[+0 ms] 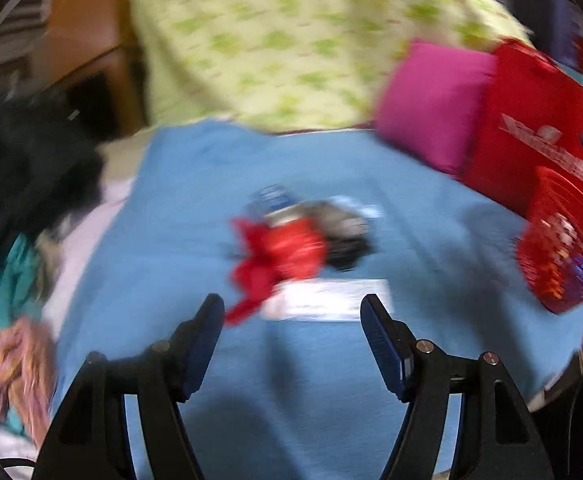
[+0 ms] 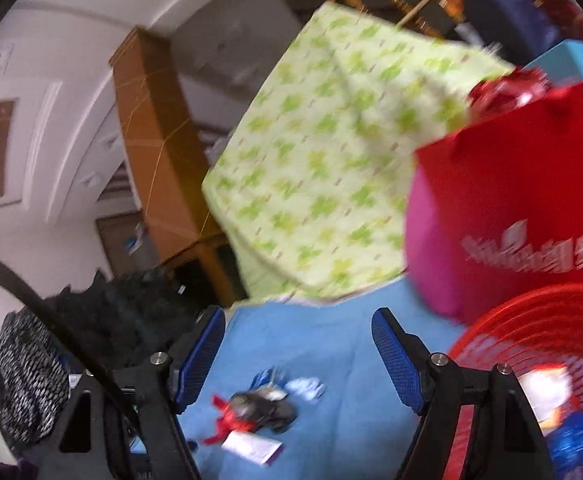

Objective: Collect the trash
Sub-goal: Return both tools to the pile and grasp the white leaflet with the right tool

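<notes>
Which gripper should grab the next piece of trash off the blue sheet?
Left. The left gripper is open, pointing at the trash pile just ahead; the right gripper aims above it, beside the red basket.

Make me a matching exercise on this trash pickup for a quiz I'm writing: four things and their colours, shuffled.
Things:
1. basket
2. cloth
3. cushion
4. envelope

Colours:
A. white
B. pink
C. red
D. blue

Pairs: 1-C, 2-D, 3-B, 4-A
</notes>
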The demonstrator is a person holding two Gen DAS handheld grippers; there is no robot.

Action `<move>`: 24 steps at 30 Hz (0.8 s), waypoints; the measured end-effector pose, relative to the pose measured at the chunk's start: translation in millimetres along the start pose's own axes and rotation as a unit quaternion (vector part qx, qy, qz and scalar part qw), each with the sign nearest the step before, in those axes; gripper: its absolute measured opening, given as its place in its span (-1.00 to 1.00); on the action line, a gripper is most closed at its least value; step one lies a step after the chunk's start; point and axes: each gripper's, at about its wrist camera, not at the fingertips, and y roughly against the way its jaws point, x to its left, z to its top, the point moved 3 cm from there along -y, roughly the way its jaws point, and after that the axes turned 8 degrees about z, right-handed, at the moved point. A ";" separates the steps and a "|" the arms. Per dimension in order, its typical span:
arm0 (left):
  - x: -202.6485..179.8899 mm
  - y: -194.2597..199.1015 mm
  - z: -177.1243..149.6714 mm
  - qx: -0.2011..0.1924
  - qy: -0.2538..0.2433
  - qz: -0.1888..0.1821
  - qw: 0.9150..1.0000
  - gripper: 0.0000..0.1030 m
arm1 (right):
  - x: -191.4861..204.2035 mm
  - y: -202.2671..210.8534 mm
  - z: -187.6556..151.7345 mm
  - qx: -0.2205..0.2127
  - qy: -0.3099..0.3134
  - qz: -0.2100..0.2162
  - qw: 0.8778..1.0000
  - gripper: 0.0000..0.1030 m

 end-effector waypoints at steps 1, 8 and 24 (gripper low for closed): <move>9.7 -3.5 -1.2 0.003 0.011 0.006 1.000 0.38 | 2.8 -12.3 -6.5 0.019 -0.002 0.002 1.000 0.54; 46.2 -23.1 -12.1 0.003 0.046 0.039 0.998 0.38 | -0.8 -75.4 -46.2 0.122 -0.048 0.002 0.991 0.54; 57.6 -82.4 -24.7 0.038 0.045 0.038 0.998 0.38 | 19.7 -178.8 -137.6 0.320 -0.075 0.009 0.945 0.54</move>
